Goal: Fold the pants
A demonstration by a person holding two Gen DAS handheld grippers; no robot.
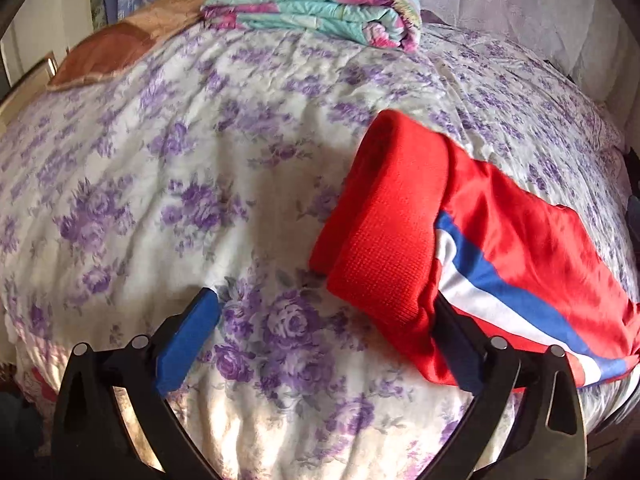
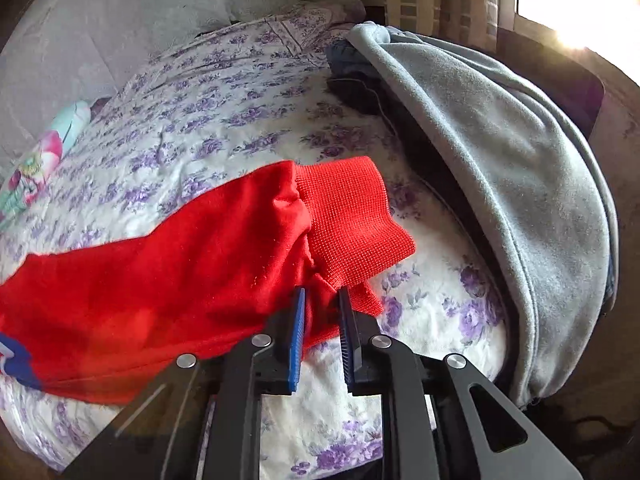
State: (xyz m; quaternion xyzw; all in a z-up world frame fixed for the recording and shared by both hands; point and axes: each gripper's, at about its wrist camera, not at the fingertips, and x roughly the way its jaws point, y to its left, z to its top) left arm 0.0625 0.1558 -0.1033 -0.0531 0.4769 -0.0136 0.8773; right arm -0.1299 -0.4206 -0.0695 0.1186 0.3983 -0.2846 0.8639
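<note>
Red pants [image 1: 432, 216] with a blue and white side stripe and ribbed cuffs lie on a bed with a purple-flowered cover [image 1: 192, 168]. My left gripper [image 1: 324, 296] is open wide; its right finger is tucked under the pants by the ribbed cuff, and its left finger [image 1: 188, 340] rests over bare cover. In the right wrist view the pants [image 2: 180, 272] stretch off to the left. My right gripper [image 2: 322, 296] is shut on the red cloth beside the other ribbed cuff [image 2: 352, 220].
A folded turquoise and pink floral blanket [image 1: 316, 12] and a brown cushion [image 1: 112, 56] sit at the far end of the bed. A grey fleece blanket [image 2: 512, 168] is draped along the bed's right side, with dark items [image 2: 360, 92] beneath it. A bright window [image 2: 576, 4] is at the top right.
</note>
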